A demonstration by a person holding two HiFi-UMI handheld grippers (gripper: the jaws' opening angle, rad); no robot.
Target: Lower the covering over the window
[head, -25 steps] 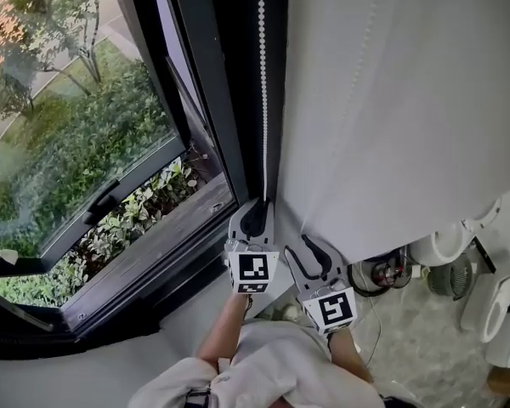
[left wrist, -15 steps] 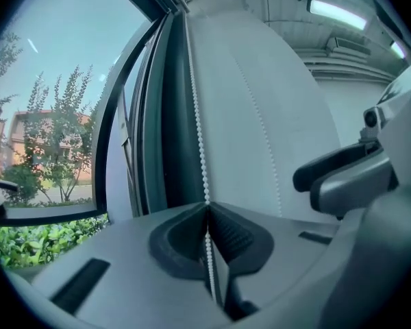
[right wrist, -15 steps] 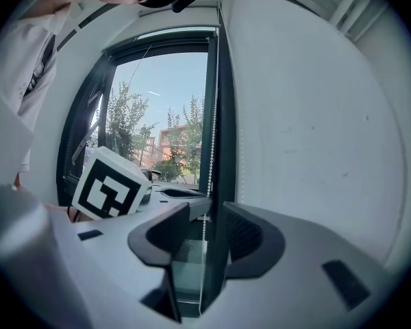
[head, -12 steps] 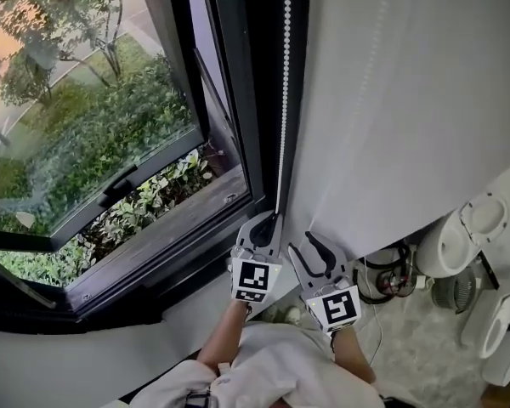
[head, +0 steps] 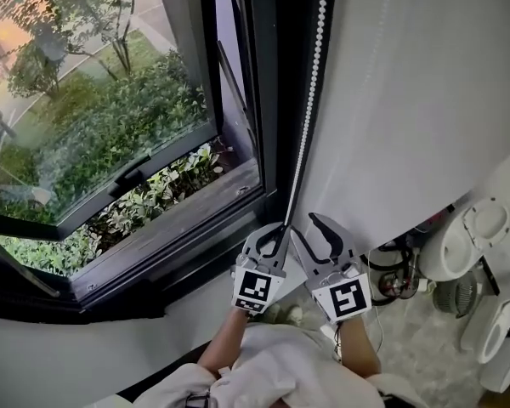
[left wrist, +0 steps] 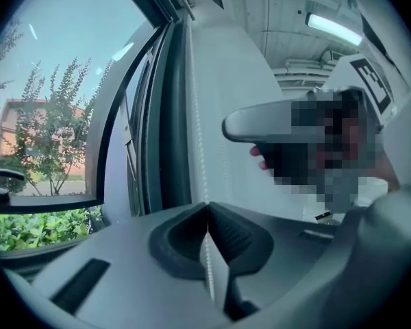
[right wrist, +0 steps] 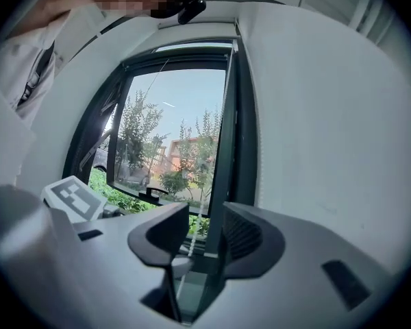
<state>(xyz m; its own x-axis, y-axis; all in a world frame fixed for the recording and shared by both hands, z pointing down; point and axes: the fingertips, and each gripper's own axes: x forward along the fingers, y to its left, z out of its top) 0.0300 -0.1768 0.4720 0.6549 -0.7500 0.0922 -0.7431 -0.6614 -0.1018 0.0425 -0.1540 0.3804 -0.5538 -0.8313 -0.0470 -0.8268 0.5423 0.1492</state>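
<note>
Grip low on bead chain (head: 310,100) beside window frame (head: 268,100), left gripper (head: 276,230) pinched tight on it, likely for hauling covering down. Leaves right gripper (head: 316,236) spread just beside, ready next. Covering unseen, glass (head: 110,126) bare.

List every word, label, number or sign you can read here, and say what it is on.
No words, brands or numbers can be read in any view.
The left marker cube, on the left hand-held gripper: a black-and-white square code, no lettering.
The right marker cube, on the right hand-held gripper: the same kind of code, no lettering.
</note>
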